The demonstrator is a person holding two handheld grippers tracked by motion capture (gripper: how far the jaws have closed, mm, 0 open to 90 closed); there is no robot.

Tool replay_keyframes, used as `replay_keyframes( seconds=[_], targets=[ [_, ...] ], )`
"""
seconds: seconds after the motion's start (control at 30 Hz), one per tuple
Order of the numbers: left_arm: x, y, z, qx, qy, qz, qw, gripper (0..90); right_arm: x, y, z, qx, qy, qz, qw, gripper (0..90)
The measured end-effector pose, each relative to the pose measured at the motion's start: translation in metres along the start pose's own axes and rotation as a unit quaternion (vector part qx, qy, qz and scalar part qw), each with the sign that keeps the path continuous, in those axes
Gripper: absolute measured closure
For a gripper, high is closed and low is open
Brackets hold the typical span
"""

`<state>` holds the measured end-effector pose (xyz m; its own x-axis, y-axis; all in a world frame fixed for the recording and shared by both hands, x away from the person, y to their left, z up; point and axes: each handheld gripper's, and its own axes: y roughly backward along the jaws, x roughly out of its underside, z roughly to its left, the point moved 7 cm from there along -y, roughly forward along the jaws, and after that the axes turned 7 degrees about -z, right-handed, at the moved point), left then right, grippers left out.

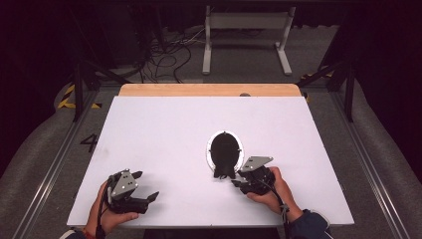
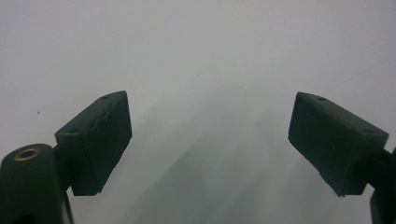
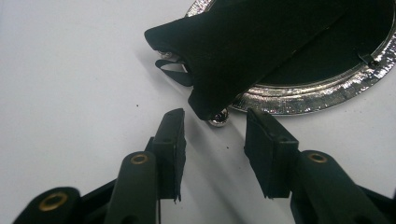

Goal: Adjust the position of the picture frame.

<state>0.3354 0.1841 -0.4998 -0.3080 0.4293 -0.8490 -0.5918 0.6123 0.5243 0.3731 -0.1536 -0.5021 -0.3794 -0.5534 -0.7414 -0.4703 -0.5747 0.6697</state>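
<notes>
My right gripper (image 3: 215,140) sits low over the white table (image 1: 164,129), its jaws parted and pressing on nothing, pointed at the near end of the black pouch (image 3: 243,42). That pouch lies across a shiny oval silver frame (image 3: 299,95) (a mirror or picture frame, I cannot tell which), with its narrow end hanging off the rim toward me. A small silver knob (image 3: 218,117) peeks out under that end, just ahead of the gap between my jaws and not touched by either. A thin black loop (image 3: 173,72) lies on the table beside the pouch's corner.

From above, the pouch and frame (image 1: 225,149) rest right of the table's centre, just in front of my right hand (image 1: 271,191).

My left gripper (image 1: 144,186) is well apart at the near left, jaws spread wide over bare table, holding nothing.
</notes>
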Motion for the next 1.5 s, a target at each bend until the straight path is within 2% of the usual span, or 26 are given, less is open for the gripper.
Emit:
replay_keyframes(
  seconds=[0.1, 0.33, 0.47, 0.57, 0.83, 0.97, 1.0, 1.07, 1.27, 1.5],
  targets=[
    [0.003, 0.001, 0.001, -0.002, 0.005, 0.003, 1.0000, 14.0, 0.000, 0.000, -0.001, -0.002, -0.004, 0.001, 1.0000, 58.6],
    [0.004, -0.003, -0.002, 0.003, -0.006, 0.014, 0.9999, 13.8, -0.002, -0.002, -0.001, -0.003, -0.012, 0.007, 0.9999, 64.3],
    [0.004, -0.004, -0.003, 0.006, -0.004, 0.011, 0.9999, 13.8, -0.003, -0.002, 0.000, 0.001, -0.008, 0.012, 0.9999, 66.7],
    [0.004, -0.005, -0.004, 0.008, -0.003, 0.012, 0.9999, 13.8, -0.003, -0.002, 0.002, -0.006, -0.003, 0.006, 1.0000, 72.1],
    [0.003, -0.005, -0.004, 0.013, -0.001, 0.010, 0.9999, 13.8, -0.002, -0.002, -0.001, -0.022, -0.029, -0.009, 0.9993, 72.5],
    [0.003, -0.005, -0.004, 0.015, 0.001, 0.010, 0.9998, 13.9, -0.004, 0.000, 0.000, -0.030, -0.038, -0.021, 0.9986, 75.6],
    [0.003, -0.005, -0.005, 0.015, -0.001, 0.013, 0.9998, 13.9, -0.005, 0.000, 0.000, -0.032, -0.047, -0.027, 0.9980, 75.6],
    [0.003, -0.006, -0.006, 0.017, -0.002, 0.014, 0.9998, 13.9, -0.005, 0.000, 0.000, -0.032, -0.046, -0.028, 0.9980, 75.6],
    [0.003, -0.008, -0.006, 0.017, -0.005, 0.017, 0.9997, 14.0, -0.006, 0.000, -0.003, -0.047, -0.066, -0.042, 0.9958, 72.5],
    [-0.001, -0.010, -0.007, 0.012, -0.013, 0.009, 0.9998, 14.3, -0.007, 0.000, -0.005, -0.059, -0.079, -0.046, 0.9940, 70.5]
  ],
)
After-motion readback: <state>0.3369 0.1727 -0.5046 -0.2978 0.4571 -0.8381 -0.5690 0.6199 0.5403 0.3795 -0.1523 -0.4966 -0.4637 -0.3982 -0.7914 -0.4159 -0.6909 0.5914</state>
